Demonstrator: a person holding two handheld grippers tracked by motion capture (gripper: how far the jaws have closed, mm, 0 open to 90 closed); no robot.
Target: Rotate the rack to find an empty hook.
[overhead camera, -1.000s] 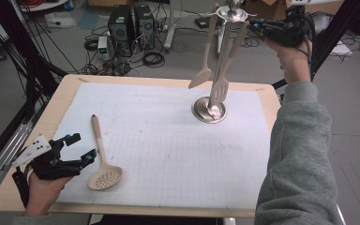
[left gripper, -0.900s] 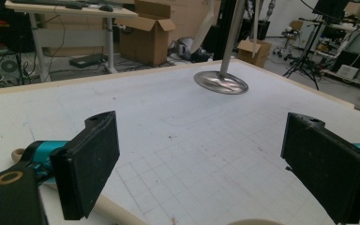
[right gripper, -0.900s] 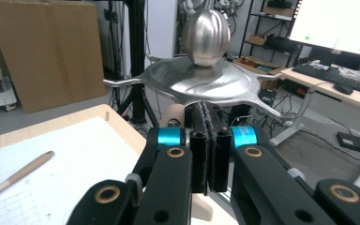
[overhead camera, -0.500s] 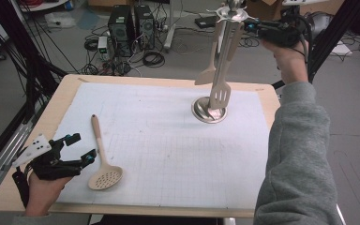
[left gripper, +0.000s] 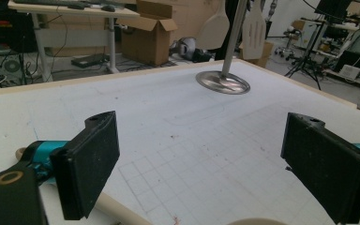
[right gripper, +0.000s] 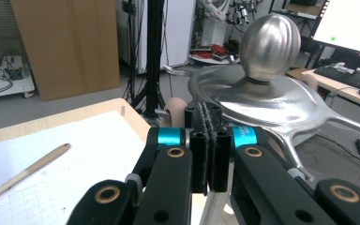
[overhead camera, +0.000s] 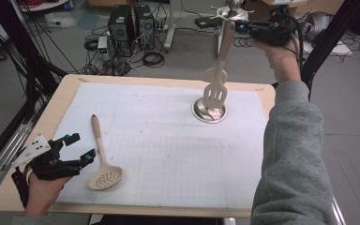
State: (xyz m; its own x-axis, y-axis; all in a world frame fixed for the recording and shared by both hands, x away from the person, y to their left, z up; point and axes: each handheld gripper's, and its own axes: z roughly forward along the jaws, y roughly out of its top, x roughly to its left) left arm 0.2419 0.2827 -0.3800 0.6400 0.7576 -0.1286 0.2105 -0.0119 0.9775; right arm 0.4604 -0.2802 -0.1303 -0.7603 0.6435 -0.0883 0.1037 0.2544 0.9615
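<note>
A metal utensil stand has its round base (overhead camera: 209,111) on the white gridded mat (overhead camera: 168,154) and its hook plate (right gripper: 262,101) under a ball knob. A wooden slotted spatula (overhead camera: 214,95) hangs from it, with a plain wooden spatula (left gripper: 213,30) behind. My right gripper (overhead camera: 240,26) is held level against the stand's top, jaws shut, pads together (right gripper: 208,115); a rounded wooden handle end (right gripper: 174,110) shows just behind them. My left gripper (overhead camera: 81,147) rests open at the near left corner (left gripper: 206,159). A wooden skimmer spoon (overhead camera: 104,177) lies beside it, its handle under the left jaw.
The wooden table edge (overhead camera: 122,206) runs around the mat. Black frame poles (overhead camera: 23,70) stand at the left and far right. Computer towers (overhead camera: 131,23) and cables sit on the floor beyond. A cardboard box (left gripper: 152,33) stands off the table.
My right gripper has shifted a little left along the stand's top. The slotted spatula has swung from a slant to hanging nearer the pole. The left gripper and skimmer have not moved.
</note>
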